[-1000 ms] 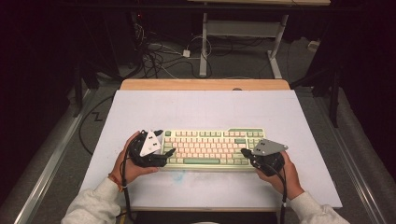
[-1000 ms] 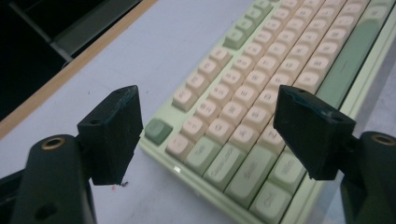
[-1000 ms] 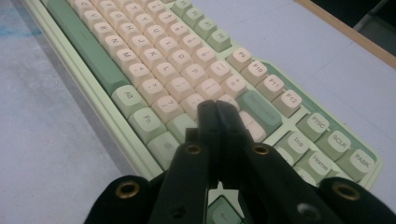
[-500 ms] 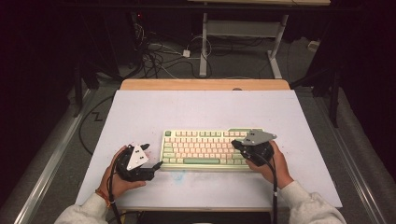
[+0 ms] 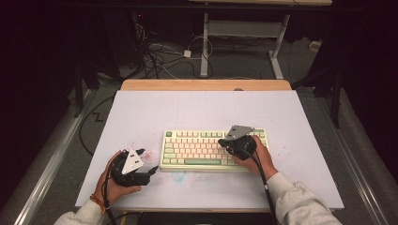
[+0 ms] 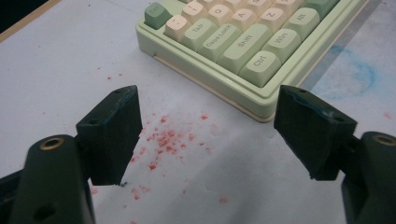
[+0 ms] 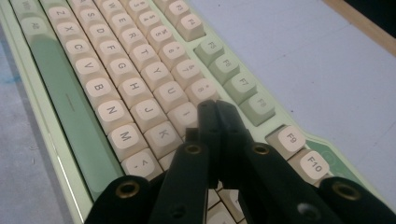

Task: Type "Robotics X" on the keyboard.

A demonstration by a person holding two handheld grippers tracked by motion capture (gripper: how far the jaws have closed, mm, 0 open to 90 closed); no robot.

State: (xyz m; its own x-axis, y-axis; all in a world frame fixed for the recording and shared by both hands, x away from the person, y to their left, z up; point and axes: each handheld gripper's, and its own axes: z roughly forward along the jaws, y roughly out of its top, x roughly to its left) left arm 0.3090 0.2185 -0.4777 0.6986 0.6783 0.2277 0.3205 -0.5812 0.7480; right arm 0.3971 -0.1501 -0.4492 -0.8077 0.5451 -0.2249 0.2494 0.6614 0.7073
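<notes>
Pressing a key with closed tips looks like the step in hand, so treat it as a poke rather than a grasp. Starting at the lower left of the high view, your left tongs [image 5: 151,171] sit low on the worktop [image 5: 141,112], jaws spread wide with nothing between them; in the left gripper view they frame bare surface and a scatter of red specks [image 6: 163,137], with the keyboard's Ctrl corner just beyond the right jaw. Park them there, or rest a jaw against the keyboard's near left corner if the case starts to slide.

Moving right, the keyboard [image 5: 197,150] lies at the lower middle of the frame, square to the worktop's near edge. It is a pale green hard plastic case with cream and green keycaps, each a smooth, slightly dished block with narrow gaps between neighbours.

Further right, your right tongs [image 7: 215,112] are pressed together into one narrow black point, holding nothing, and hang over the number-row keys near 8 and 9; whether they touch a cap I cannot tell. Come down straight onto the middle of one cap, since a blunt tip landing on a gap would likely drag two keys, and lift cleanly afterwards
</notes>
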